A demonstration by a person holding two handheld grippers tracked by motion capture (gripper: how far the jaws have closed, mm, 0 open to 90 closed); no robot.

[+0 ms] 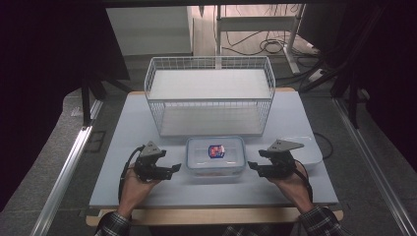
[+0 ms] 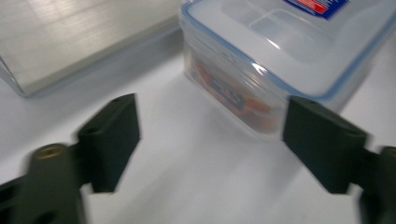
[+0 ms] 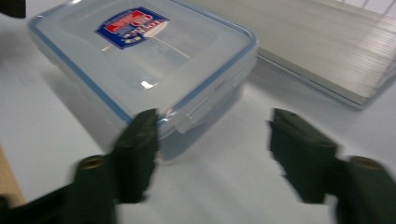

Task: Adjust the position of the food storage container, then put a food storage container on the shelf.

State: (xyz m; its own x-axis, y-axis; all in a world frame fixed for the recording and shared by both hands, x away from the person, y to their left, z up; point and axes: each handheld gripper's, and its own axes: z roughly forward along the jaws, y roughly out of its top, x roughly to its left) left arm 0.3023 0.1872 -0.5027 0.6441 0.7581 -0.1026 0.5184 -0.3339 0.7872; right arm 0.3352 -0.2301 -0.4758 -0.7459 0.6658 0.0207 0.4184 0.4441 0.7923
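Observation:
A clear plastic food container with a blue-edged lid and a red and blue label sits at the front middle of the table. Something orange shows through its side wall. My left gripper is just left of the container and points at it, jaws open with bare table between them. My right gripper is just right of it, also open. In the right gripper view the container's near corner lies beside one jaw; I cannot tell if they touch.
A white wire basket with a pale shelf stands behind the container; its base edge lies close by. A second clear container rests behind my right gripper. The pale table ends in a wooden front edge.

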